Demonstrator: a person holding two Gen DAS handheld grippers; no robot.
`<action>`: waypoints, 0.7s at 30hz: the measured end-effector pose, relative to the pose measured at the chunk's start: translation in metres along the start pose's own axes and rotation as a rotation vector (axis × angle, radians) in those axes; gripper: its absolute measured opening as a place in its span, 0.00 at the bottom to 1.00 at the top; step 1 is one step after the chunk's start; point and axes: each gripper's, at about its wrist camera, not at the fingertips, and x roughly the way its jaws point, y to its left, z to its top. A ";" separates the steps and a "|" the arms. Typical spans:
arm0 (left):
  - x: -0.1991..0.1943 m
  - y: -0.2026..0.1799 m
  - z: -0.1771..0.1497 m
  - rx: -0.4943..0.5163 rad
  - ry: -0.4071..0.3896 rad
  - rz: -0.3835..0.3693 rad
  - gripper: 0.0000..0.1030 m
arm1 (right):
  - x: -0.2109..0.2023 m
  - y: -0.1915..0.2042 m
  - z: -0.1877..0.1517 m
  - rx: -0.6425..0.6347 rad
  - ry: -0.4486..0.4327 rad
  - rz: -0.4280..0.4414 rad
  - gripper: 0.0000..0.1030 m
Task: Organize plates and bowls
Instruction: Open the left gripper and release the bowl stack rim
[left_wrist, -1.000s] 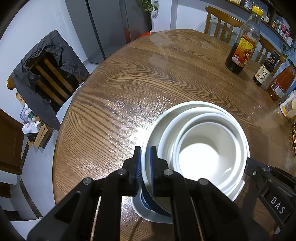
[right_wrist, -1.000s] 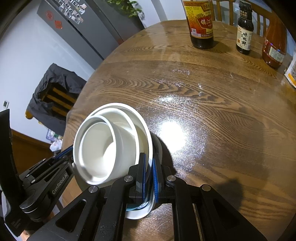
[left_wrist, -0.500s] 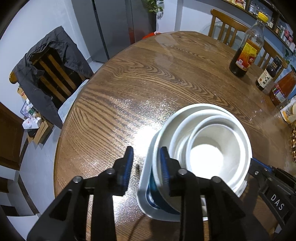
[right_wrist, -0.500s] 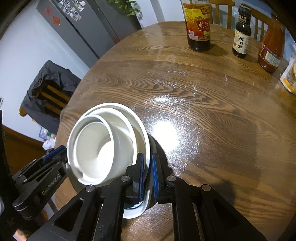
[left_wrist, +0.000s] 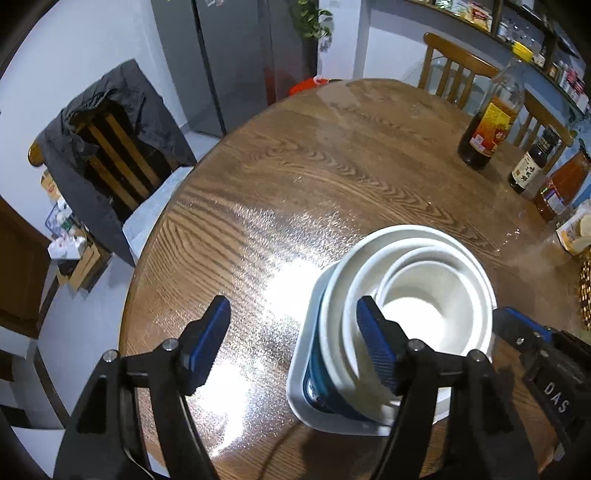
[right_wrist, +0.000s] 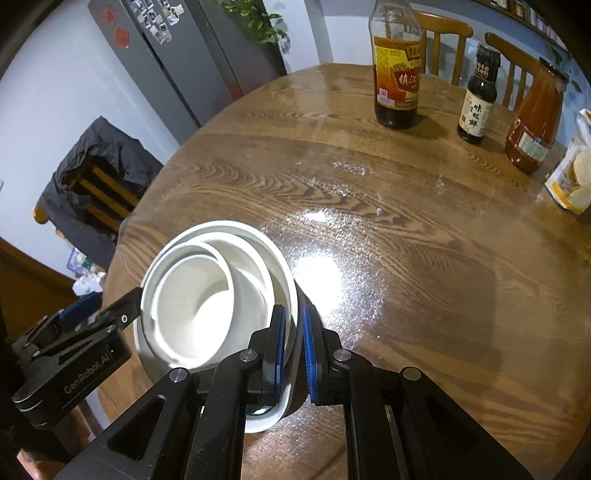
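A stack of nested white bowls (left_wrist: 417, 306) sits on a white plate (left_wrist: 306, 398) near the front edge of the round wooden table (left_wrist: 314, 177); the bottom bowl is blue outside. My left gripper (left_wrist: 293, 336) is open, its right finger over the stack's left rim, its left finger out over bare table. In the right wrist view my right gripper (right_wrist: 293, 339) is shut on the right rim of the outer white bowl (right_wrist: 218, 291). The plate (right_wrist: 266, 421) shows below the jaws.
A large dark sauce bottle (right_wrist: 397, 66), a small dark bottle (right_wrist: 476, 99), an orange-red bottle (right_wrist: 535, 122) and a snack bag (right_wrist: 576, 177) stand at the table's far right. A chair draped with a dark jacket (left_wrist: 107, 155) stands off the left edge.
My left gripper has let go of the stack's left rim and opened wide. My right gripper stays shut on the right rim. The stack has barely moved.
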 end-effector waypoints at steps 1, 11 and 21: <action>0.001 -0.003 -0.001 0.014 0.000 0.014 0.69 | 0.000 0.000 -0.001 0.001 0.000 -0.003 0.10; -0.008 -0.001 -0.005 0.008 -0.014 0.000 0.69 | -0.012 0.010 -0.004 -0.013 -0.026 0.034 0.11; -0.020 0.001 -0.004 -0.001 -0.041 -0.013 0.72 | -0.024 0.027 -0.006 -0.077 -0.048 0.054 0.12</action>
